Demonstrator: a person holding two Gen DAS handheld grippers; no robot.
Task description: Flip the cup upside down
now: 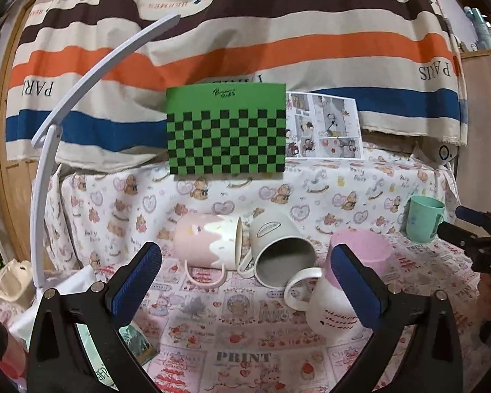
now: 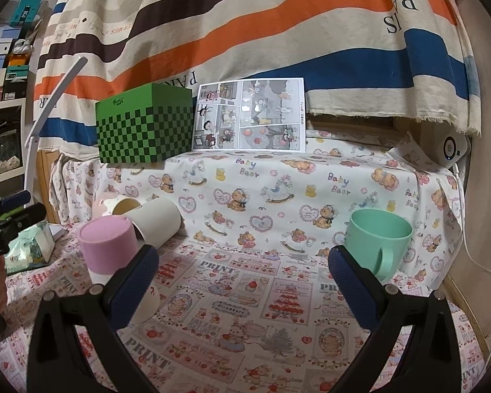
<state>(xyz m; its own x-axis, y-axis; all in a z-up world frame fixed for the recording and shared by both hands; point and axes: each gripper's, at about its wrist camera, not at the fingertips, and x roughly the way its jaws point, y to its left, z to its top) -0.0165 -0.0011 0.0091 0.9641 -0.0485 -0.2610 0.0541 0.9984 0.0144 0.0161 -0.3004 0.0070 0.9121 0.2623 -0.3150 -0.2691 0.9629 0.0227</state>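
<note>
Both grippers hang spread and hold nothing. Left gripper (image 1: 245, 281) hovers low over the bench (image 1: 239, 344), its blue pads wide apart, facing a cluster of mugs. A pink-and-white mug (image 1: 206, 240) lies on its side with its handle toward the camera; just beside it a grey mug (image 1: 280, 249) lies tipped, mouth open toward the gripper. Nearer, a white mug (image 1: 330, 311) with script on it lies partly behind the right pad, and a pink cup (image 1: 360, 249) stands upside down next to it.

Right gripper (image 2: 242, 268) is likewise open, above the printed cloth. The green cup (image 2: 378, 239) stands upright, mouth up, handle toward the camera, just beyond the right pad and well apart from the mugs on the left. At the back a green checked box (image 2: 140, 124) and a comic sheet (image 2: 248, 114) stand against a striped cloth (image 2: 245, 26).
</note>
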